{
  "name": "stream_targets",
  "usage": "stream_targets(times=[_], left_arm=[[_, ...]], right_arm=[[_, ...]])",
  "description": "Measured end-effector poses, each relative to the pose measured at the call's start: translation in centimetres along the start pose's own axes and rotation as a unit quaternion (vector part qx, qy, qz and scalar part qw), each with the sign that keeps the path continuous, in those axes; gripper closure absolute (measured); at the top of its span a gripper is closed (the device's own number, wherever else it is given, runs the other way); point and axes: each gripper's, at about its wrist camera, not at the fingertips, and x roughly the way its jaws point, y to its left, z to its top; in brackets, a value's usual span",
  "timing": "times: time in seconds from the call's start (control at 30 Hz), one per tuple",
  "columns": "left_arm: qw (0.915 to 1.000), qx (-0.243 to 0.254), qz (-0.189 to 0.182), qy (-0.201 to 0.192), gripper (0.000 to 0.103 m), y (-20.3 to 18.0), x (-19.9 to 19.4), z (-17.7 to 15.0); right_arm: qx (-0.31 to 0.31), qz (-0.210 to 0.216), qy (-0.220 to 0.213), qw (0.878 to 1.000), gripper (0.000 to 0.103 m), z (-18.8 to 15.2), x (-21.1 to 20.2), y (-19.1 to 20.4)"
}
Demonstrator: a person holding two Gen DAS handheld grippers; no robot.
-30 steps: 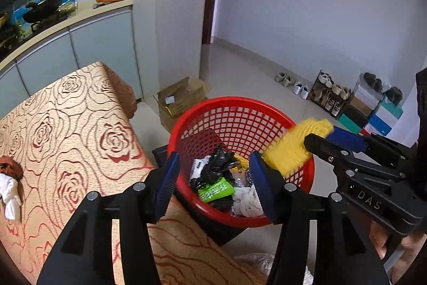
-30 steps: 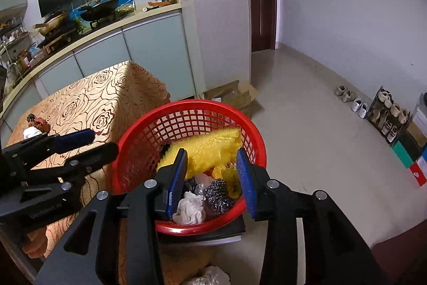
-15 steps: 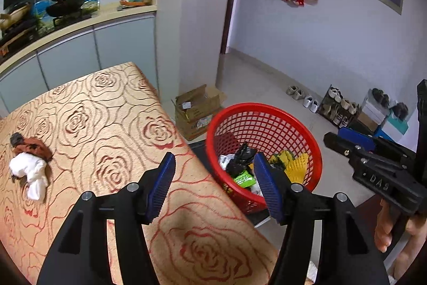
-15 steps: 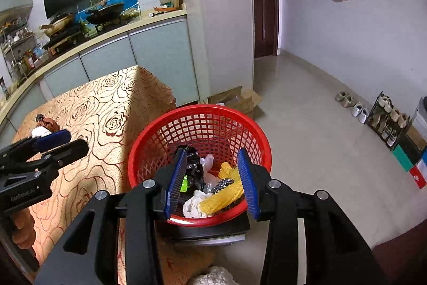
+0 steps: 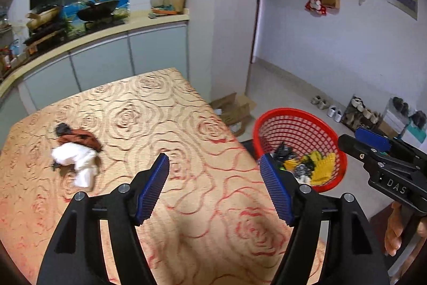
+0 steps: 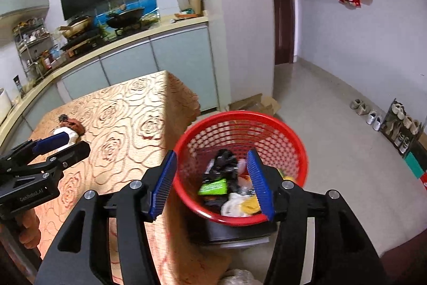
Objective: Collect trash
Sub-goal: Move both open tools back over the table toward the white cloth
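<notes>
A red mesh basket (image 5: 293, 122) (image 6: 240, 122) stands beside the table's right edge and holds a yellow sponge (image 5: 324, 164), black and green wrappers (image 6: 213, 187) and white paper. A pile of trash, white tissue (image 5: 76, 159) with a brown scrap (image 5: 82, 139), lies on the gold rose tablecloth (image 5: 160, 124) at the left; it also shows in the right wrist view (image 6: 72, 126). My left gripper (image 5: 214, 188) is open and empty over the table. My right gripper (image 6: 212, 183) is open and empty above the basket.
A kitchen counter (image 5: 93, 36) with a wok runs behind the table. A cardboard box (image 5: 234, 108) lies on the floor by the wall. Shoes and a shoe rack (image 5: 360, 112) line the right wall. A dark stool (image 6: 234, 231) bears the basket.
The yellow sponge dropped from my right gripper into the basket. My left gripper swung left from the basket over the table, bringing the tissue pile into view. The right gripper drew back slightly.
</notes>
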Motion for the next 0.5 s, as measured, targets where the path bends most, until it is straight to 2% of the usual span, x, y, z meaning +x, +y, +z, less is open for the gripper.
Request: stream_targets(times=[0.1, 0.23, 0.5], left_arm=[[0.9998, -0.016, 0.012, -0.002, 0.032, 1.6, -0.8, -0.5], [0.9987, -0.031, 0.041, -0.004, 0.031, 4.0, -1.8, -1.3], [0.9891, -0.102, 0.106, 0.000, 0.030, 12.6, -3.0, -2.2]], right_arm=[[-0.005, 0.013, -0.002, 1.000, 0.044, -0.1, 0.0, 1.4], [-0.013, 0.030, -0.001, 0.999, 0.043, -0.1, 0.1, 3.3], [-0.030, 0.057, 0.003, 0.998, 0.041, 0.0, 0.7, 6.7]])
